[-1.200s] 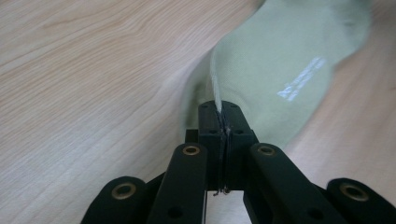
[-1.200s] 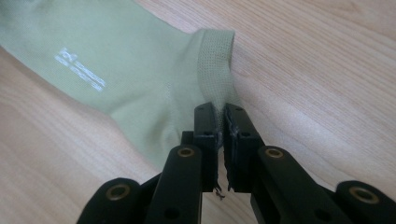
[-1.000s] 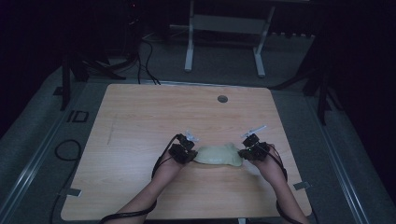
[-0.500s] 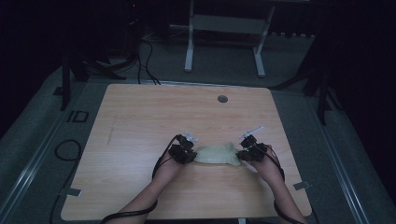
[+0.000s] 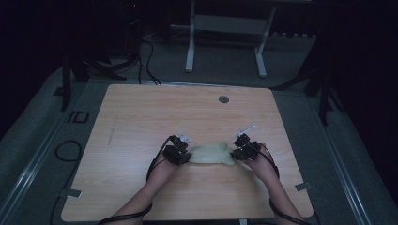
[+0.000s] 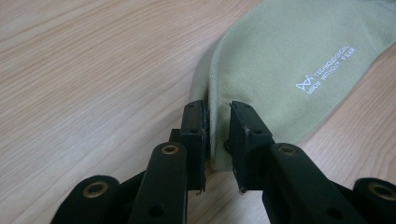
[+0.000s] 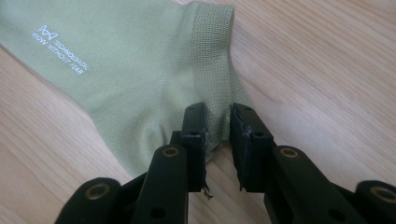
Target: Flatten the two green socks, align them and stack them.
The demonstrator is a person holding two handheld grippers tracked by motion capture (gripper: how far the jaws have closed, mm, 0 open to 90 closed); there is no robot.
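We have the pale green sock point(image 5: 212, 154) pinched at both ends, left gripper point(image 6: 218, 135) and right gripper point(image 7: 218, 130) clamped on it, lying flat on the table point(image 5: 141, 117); nothing folded yet.

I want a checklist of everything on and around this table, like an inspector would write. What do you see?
Surface: light wooden table, with a small round grey cap near the far edge.
Job's things: one pale green sock lying flat, with small white printed lettering.
Clutter: nothing seen.
Grippers: left claw grips one end of the sock, fabric between its jaws; right claw grips the ribbed end the same way.
Cables: a black cable trails from the left claw; another cable trails from the right one; more cables on the floor beyond.
Surroundings: dark room, grey floor, a white metal stand behind the table.
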